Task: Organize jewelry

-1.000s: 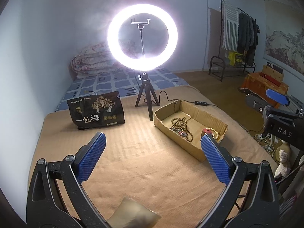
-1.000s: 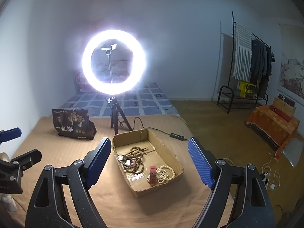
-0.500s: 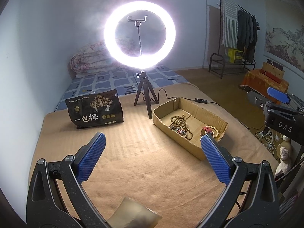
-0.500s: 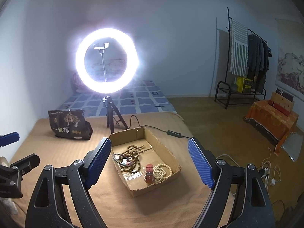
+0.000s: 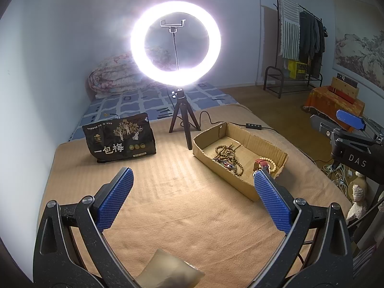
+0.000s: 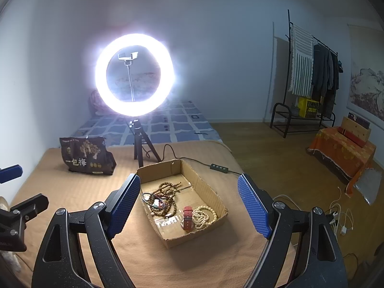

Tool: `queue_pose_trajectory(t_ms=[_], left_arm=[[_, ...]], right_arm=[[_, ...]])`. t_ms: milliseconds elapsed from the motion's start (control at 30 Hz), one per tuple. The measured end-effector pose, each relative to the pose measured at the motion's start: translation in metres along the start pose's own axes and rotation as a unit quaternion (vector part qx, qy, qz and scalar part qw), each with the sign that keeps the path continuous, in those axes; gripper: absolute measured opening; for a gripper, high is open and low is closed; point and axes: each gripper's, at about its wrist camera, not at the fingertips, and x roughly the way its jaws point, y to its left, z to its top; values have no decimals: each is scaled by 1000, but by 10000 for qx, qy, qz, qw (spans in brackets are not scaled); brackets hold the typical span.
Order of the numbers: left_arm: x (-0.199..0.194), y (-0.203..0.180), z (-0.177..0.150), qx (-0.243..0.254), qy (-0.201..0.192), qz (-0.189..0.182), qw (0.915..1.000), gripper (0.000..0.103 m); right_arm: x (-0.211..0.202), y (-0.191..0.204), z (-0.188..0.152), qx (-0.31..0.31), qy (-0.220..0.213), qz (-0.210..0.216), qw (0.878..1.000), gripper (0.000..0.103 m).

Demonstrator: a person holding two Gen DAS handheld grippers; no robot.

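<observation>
Right wrist: my right tongs [image 6: 189,204] gape wide and empty above the cardboard box [image 6: 217,201].
Left tongs [image 5: 192,199] wide too; I should drop onto one wooden bead strand [image 6: 165,196], clear of the tangle.

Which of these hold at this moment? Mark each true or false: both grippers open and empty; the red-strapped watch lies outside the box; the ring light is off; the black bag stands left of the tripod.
1. The left gripper and right gripper are open and empty: true.
2. The red-strapped watch lies outside the cardboard box: false, it lies inside, beside the pale bead bracelet.
3. The ring light is off: false, it glows.
4. The black bag stands left of the tripod: true.
</observation>
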Motion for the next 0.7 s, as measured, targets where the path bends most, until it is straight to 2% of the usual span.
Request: queue_pose_trajectory(t_ms=[700], left_arm=[[0,-2,0,-11,-6,-2,10000,102]], right_arm=[[-1,-2,-2,17,1,-11,10000,83]])
